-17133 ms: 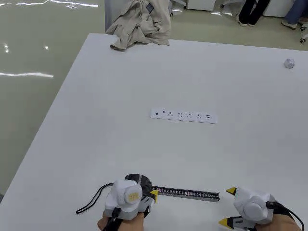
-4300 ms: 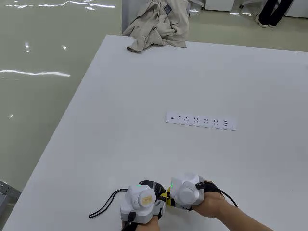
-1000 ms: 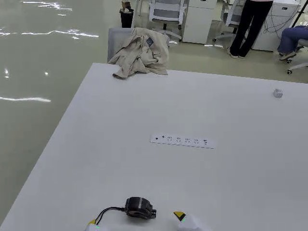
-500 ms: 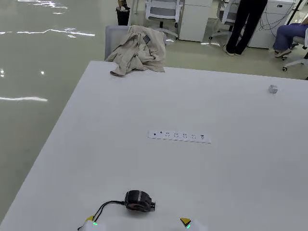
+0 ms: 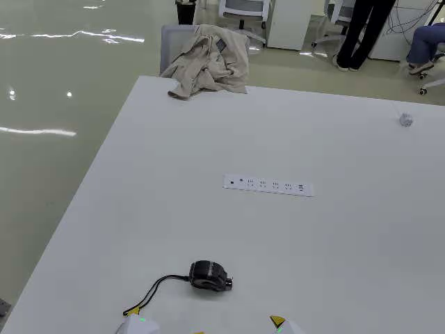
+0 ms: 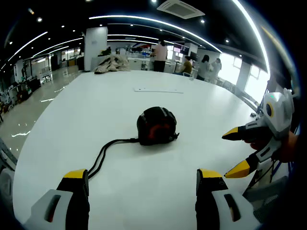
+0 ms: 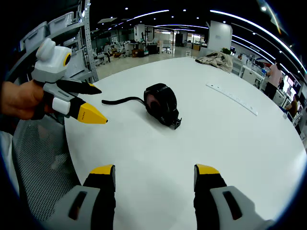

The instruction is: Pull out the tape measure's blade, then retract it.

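White workbench (image 5: 174, 181) in an open office, glossy pale-green floor around it. Landmark: long flat white power strip (image 5: 268, 186), lying mid-table.

- Black round-cased tape measure (image 5: 210, 275): flat on the table on the near side of the strip, well apart from it, a little to its left. Blade inside the case, only the end hook at the mouth. Thin black wrist cord (image 5: 156, 289) trails off its side away from the strip's right end.
- Left gripper (image 6: 142, 176): nearer the person than the strip, beyond the tape measure. Yellow-tipped jaws spread wide, nothing between them, clear of the case.
- Right gripper (image 7: 154, 170): same near side of the strip. Jaws wide apart, empty, not touching the case.
- Crumpled beige cloth jacket (image 5: 206, 61): past the strip at the far-left table edge, draped over a grey chair back.
- Small pale crumpled ball (image 5: 406, 120): beyond the strip, well off to its right.
- People (image 5: 361, 28) standing and seated on the floor, far behind the strip.
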`<state>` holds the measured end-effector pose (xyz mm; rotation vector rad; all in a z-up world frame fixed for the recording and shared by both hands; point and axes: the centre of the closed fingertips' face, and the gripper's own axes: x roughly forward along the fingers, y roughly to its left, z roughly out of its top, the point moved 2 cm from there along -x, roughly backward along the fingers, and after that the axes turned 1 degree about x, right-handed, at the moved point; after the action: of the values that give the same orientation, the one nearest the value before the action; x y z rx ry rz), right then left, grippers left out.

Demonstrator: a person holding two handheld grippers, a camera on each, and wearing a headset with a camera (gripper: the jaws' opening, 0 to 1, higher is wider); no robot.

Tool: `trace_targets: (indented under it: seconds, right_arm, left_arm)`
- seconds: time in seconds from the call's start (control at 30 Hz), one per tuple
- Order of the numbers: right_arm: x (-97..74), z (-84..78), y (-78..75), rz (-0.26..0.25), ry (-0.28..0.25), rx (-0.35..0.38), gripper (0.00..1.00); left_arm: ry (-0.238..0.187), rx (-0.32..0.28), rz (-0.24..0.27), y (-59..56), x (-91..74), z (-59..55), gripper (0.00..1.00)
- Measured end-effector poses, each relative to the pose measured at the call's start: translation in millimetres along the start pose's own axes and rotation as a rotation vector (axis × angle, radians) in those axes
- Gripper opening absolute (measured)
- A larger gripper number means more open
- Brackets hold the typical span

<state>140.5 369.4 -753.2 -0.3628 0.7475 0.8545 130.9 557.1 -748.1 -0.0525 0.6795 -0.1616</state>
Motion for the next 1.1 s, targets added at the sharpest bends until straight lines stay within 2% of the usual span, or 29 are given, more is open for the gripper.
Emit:
trace_targets:
  seconds: [0.2, 0.5, 0.77, 1.1]
  right_arm:
    - [-9.7, 5.3, 8.5, 0.000, -0.003, -0.003, 0.71]
    - [-26.4, 13.6, 14.5, -0.011, -0.021, 0.003, 0.77]
    - [-37.0, 7.9, 21.9, -0.020, -0.013, 0.020, 0.79]
    - [-59.5, 0.2, 19.6, -0.037, -0.007, 0.045, 0.81]
  left_arm:
    - [-0.012, -0.014, 0.003, 2.6, -11.9, -4.2, 0.91]
    - [-0.032, -0.027, -0.030, -4.0, -27.2, -1.1, 0.96]
    - [-0.022, -0.034, -0.051, -8.0, -36.9, -2.5, 0.97]
    - [-0.023, -0.041, -0.076, -2.1, -50.9, 3.8, 1.00]
